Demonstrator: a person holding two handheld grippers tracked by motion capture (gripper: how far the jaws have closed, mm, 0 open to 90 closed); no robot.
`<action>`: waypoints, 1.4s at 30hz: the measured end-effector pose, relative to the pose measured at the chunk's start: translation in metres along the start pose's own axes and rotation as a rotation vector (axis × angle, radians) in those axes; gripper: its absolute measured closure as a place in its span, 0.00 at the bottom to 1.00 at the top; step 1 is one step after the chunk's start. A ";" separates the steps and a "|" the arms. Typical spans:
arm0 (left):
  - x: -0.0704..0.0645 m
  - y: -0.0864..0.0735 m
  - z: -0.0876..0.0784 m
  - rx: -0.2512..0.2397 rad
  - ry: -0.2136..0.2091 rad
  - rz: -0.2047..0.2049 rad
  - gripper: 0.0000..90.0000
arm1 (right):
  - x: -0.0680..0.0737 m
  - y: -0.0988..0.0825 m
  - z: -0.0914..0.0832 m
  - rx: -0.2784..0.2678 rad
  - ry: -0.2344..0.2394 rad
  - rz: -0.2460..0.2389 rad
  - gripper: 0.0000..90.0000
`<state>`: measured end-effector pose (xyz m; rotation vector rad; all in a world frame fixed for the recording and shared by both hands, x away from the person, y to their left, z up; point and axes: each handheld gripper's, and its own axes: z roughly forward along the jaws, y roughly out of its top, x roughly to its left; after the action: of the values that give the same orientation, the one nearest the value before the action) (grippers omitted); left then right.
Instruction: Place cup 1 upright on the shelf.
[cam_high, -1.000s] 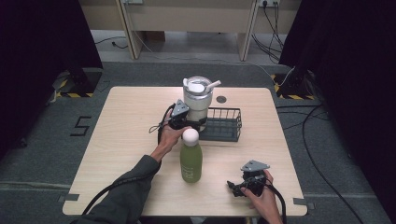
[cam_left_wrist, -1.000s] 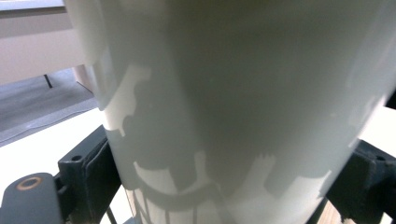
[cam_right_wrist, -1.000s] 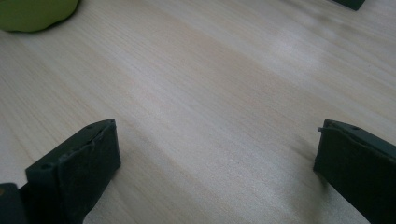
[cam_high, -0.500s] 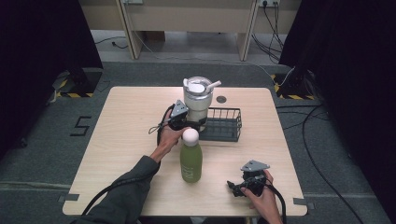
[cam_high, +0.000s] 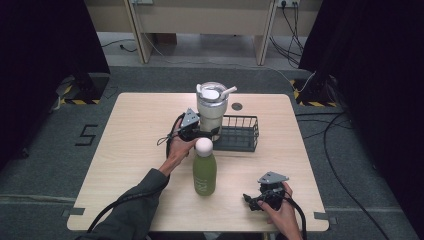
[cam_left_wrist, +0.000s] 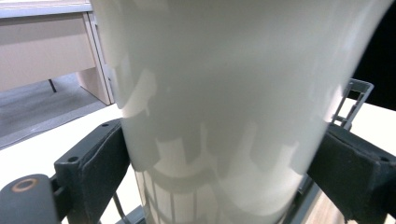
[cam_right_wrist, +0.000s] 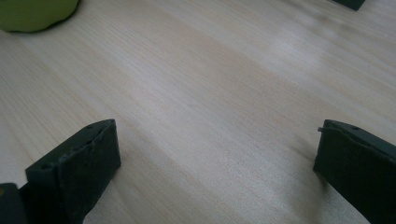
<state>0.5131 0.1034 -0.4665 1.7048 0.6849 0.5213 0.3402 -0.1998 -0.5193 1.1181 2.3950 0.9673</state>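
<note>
- Nothing has shifted since the earlier frames: the left gripper (cam_high: 200, 134) still clamps both jaws on the white cup (cam_high: 212, 106), which stands in the wire basket (cam_high: 244, 136) toward the table's (cam_high: 135, 130) far edge.
- The right gripper (cam_high: 254, 201) stays wide apart, holding nothing, near the front right corner.
- The green bottle (cam_high: 205, 167) stays upright mid-table.

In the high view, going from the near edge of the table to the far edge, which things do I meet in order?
Right tongs → green bottle → left tongs → wire basket → pale tumbler.
</note>
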 end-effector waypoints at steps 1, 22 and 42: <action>0.000 0.000 -0.001 -0.001 0.000 0.002 0.10 | 0.000 0.000 0.000 0.000 0.000 0.000 0.01; 0.003 0.006 -0.028 -0.004 -0.022 -0.019 0.16 | 0.000 0.000 0.000 0.000 0.000 -0.001 0.01; 0.020 0.003 -0.078 0.032 -0.017 -0.028 0.16 | 0.000 0.000 0.000 -0.001 -0.001 0.000 0.00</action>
<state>0.4760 0.1721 -0.4452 1.7256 0.7074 0.4781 0.3403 -0.1997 -0.5194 1.1177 2.3930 0.9677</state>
